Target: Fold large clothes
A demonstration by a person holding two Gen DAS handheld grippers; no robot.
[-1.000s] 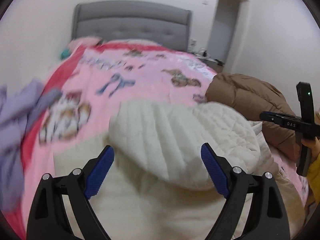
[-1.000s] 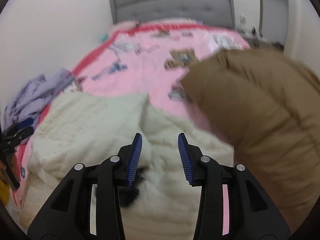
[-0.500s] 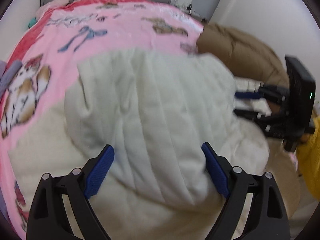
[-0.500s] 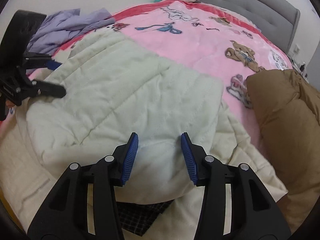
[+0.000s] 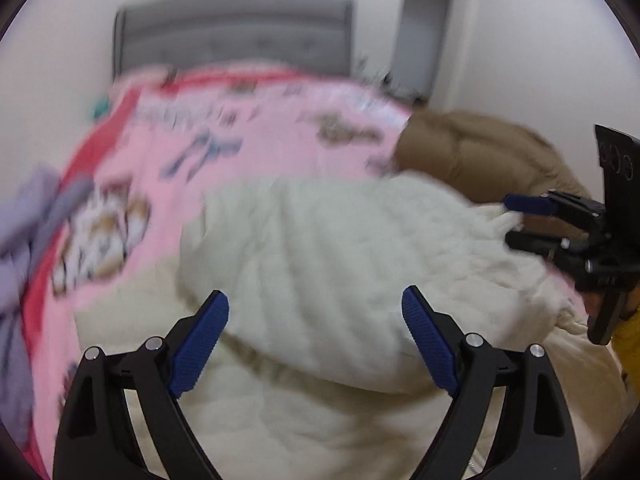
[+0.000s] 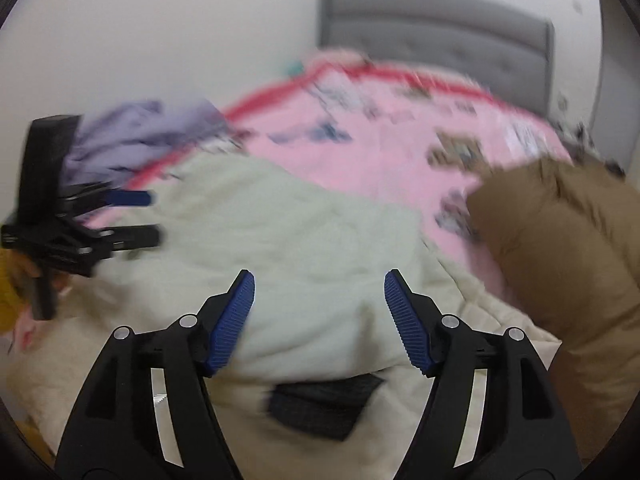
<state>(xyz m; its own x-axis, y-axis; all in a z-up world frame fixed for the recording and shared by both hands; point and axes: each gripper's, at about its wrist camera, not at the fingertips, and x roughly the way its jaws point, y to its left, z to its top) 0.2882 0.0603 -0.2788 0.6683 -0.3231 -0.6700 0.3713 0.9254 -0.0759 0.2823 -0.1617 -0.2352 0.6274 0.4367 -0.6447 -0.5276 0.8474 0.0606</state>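
A cream quilted coat [image 5: 344,264] lies folded over itself on the near end of the bed; it also shows in the right wrist view [image 6: 280,232]. A dark checked patch [image 6: 320,408] shows under its folded edge. My left gripper [image 5: 316,340] is open and empty above the coat's near left side. My right gripper [image 6: 320,320] is open and empty above the coat's near right side. Each gripper shows in the other's view, the right one [image 5: 516,220] at the coat's right edge, the left one [image 6: 152,216] at its left edge.
A pink printed blanket [image 5: 256,140] covers the bed, with a grey headboard [image 5: 236,32] at the far wall. A brown puffy jacket [image 6: 568,240] lies right of the coat. Lilac clothes [image 6: 140,136] are heaped at the bed's left edge. Both views are motion-blurred.
Both cameras have tilted up and pulled back from the coat. My right gripper's jaws have opened wider. The coat's upper part stays folded over its lower part.
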